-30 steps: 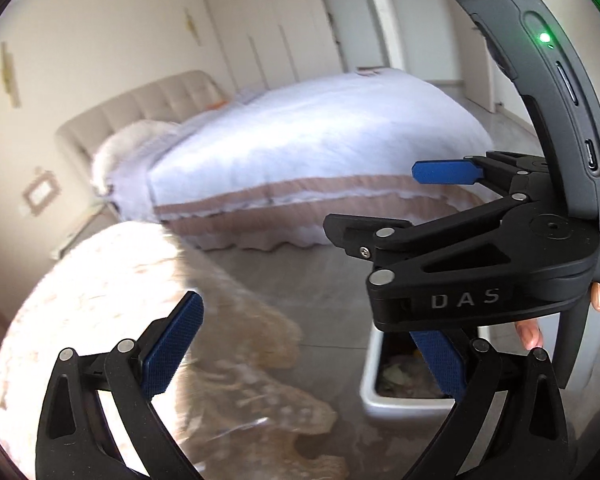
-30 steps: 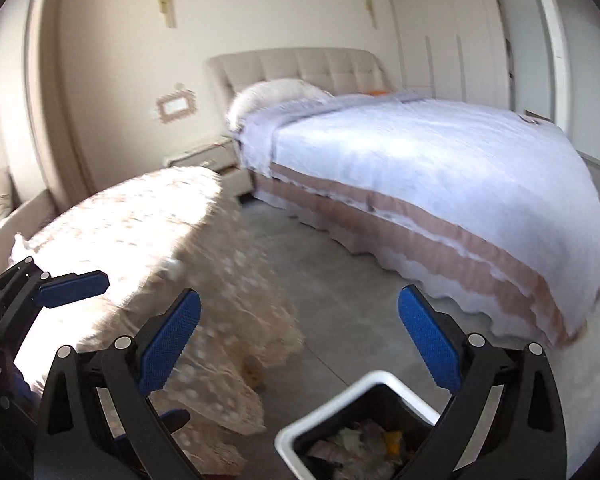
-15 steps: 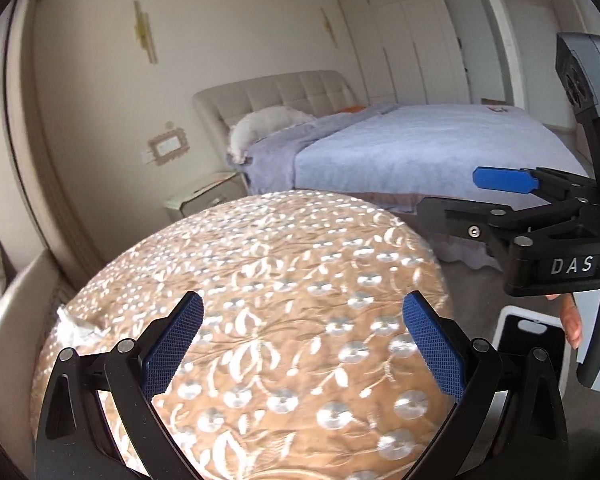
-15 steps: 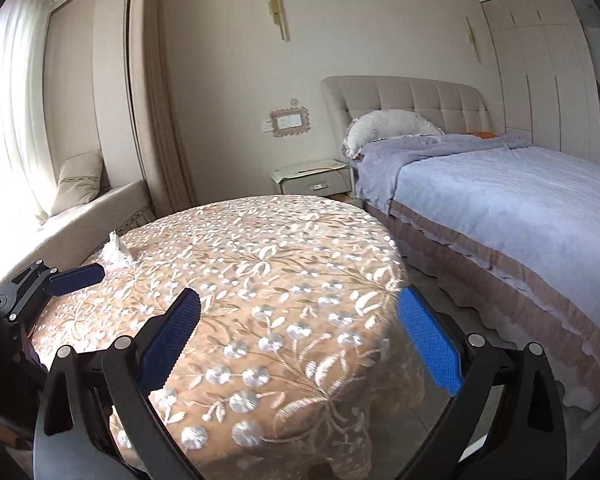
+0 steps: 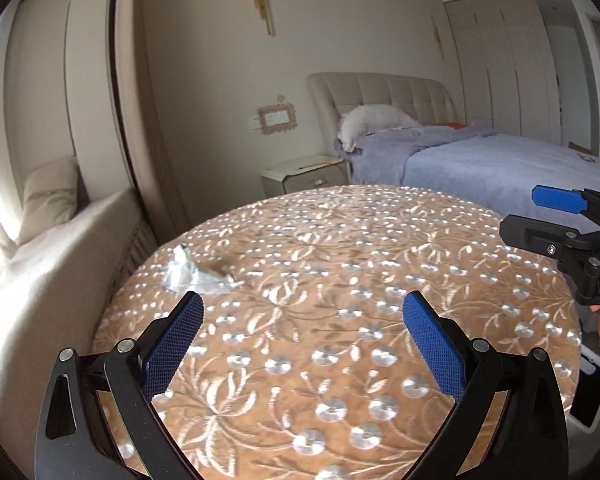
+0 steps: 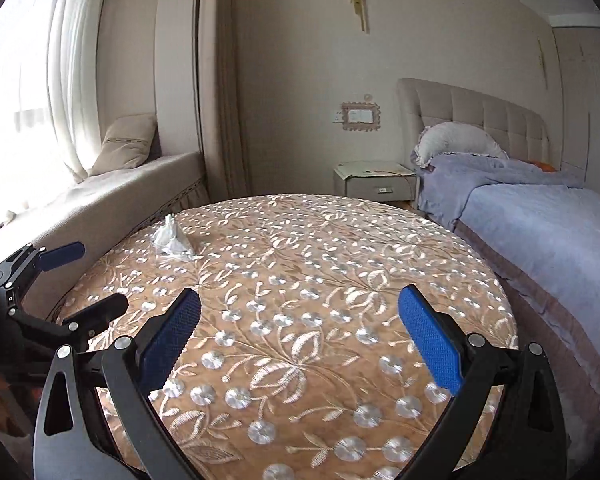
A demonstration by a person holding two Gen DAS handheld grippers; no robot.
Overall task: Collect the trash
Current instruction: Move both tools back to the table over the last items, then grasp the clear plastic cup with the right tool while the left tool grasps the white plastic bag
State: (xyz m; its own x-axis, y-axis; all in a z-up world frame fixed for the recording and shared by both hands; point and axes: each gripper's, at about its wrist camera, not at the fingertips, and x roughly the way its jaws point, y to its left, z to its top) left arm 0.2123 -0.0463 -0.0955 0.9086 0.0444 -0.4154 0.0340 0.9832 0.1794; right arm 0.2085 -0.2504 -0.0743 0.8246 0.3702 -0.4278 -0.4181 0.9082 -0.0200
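Note:
A crumpled white wrapper lies on the far left part of the round table with the tan embroidered cloth; it also shows in the right wrist view. My left gripper is open and empty above the table's near side, the wrapper just beyond its left fingertip. My right gripper is open and empty above the table, right of the left one. A corner of the white trash bin shows at the table's right edge.
A bed with a lilac cover stands to the right. A nightstand stands at the back wall. A cushioned window bench runs close along the table's left side.
Both grippers swung up and left, from the trash bin on the floor to over the table. The wrapper has come into view. Both stay open.

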